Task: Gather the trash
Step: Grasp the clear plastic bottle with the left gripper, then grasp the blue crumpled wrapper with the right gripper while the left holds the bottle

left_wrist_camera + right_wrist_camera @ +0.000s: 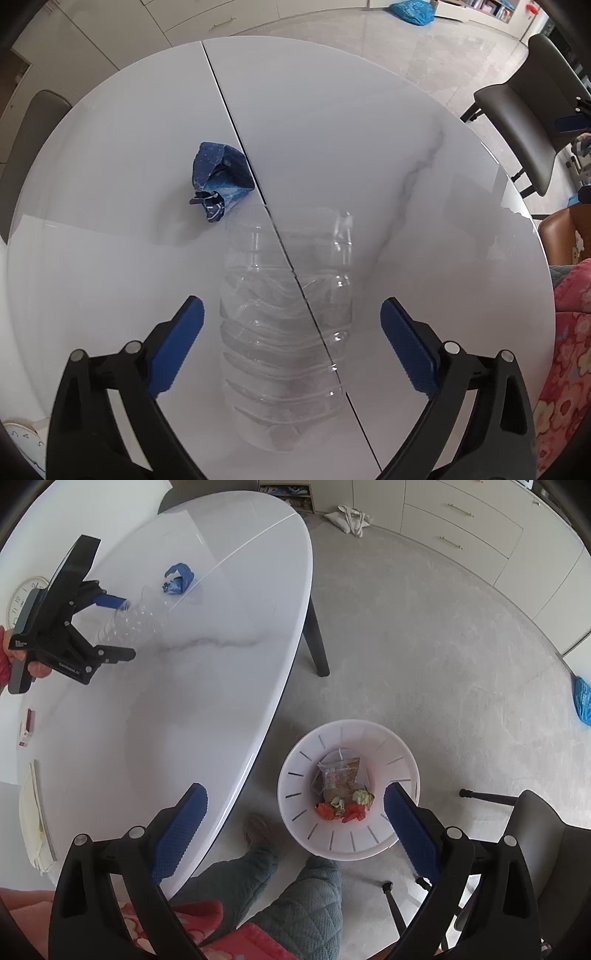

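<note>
A clear, empty plastic bottle (pixel 284 314) lies on the white marble table (pixel 369 129), pointing away from me. My left gripper (pixel 291 325) stands open, one blue pad on each side of the bottle, neither pressing it. A crumpled blue wrapper (pixel 221 181) lies just past the bottle, to the left. In the right wrist view the bottle (pixel 136 624) and the left gripper (pixel 125 626) show at the far left, with the blue wrapper (pixel 179 579) beyond. My right gripper (pixel 295 812) hangs open and empty over the floor, beside the white bin (pixel 347 734).
The bin holds a clear bag (pixel 340 775) and red and green crumpled wrappers (pixel 343 806). A person's legs (pixel 295 904) are beside it. A clock (pixel 22 594), a red box (pixel 27 727) and papers (pixel 33 812) lie on the table. Dark chairs (pixel 524 110) stand around.
</note>
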Demonstrator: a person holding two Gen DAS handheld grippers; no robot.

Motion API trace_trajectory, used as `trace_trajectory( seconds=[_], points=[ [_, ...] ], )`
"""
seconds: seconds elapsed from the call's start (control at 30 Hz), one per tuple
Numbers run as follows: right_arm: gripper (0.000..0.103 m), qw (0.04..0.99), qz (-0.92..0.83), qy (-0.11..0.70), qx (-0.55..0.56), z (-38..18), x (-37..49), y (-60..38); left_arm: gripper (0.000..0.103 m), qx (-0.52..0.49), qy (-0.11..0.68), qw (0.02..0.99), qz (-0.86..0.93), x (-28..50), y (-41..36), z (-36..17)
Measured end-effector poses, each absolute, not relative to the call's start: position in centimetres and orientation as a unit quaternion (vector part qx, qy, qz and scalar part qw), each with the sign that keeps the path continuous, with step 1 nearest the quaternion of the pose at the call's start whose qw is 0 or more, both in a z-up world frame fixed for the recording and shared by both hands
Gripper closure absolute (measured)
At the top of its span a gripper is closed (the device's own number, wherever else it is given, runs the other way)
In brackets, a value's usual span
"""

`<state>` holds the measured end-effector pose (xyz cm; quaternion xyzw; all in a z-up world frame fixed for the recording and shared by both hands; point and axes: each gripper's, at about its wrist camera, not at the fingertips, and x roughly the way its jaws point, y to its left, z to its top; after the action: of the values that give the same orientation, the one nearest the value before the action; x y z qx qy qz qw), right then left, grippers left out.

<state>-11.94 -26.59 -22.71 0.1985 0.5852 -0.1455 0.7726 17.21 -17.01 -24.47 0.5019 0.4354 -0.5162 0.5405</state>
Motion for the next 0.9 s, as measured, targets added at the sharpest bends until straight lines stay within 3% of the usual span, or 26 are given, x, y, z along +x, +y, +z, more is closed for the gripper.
trace_trajectory(
  seconds=[0.43,0.63,0.9],
  points=[
    [0.007,0.77,-0.147,0.59,0.195,-23.0,-11.4,-25.2,0.042,0.495,0.444,0.54,-0.517,17.9,-16.6,-25.5],
    [0.007,0.775,-0.14,0.586,0.193,-22.8,-11.2,-25.2,0.043,0.453,0.464,0.577,-0.497,18.5,-15.8,-25.0],
    [0.007,0.804,-0.053,0.575,0.139,-21.7,-5.1,-25.6,0.043,0.223,0.543,0.729,-0.351,18.8,-8.3,-19.7]
  ],
)
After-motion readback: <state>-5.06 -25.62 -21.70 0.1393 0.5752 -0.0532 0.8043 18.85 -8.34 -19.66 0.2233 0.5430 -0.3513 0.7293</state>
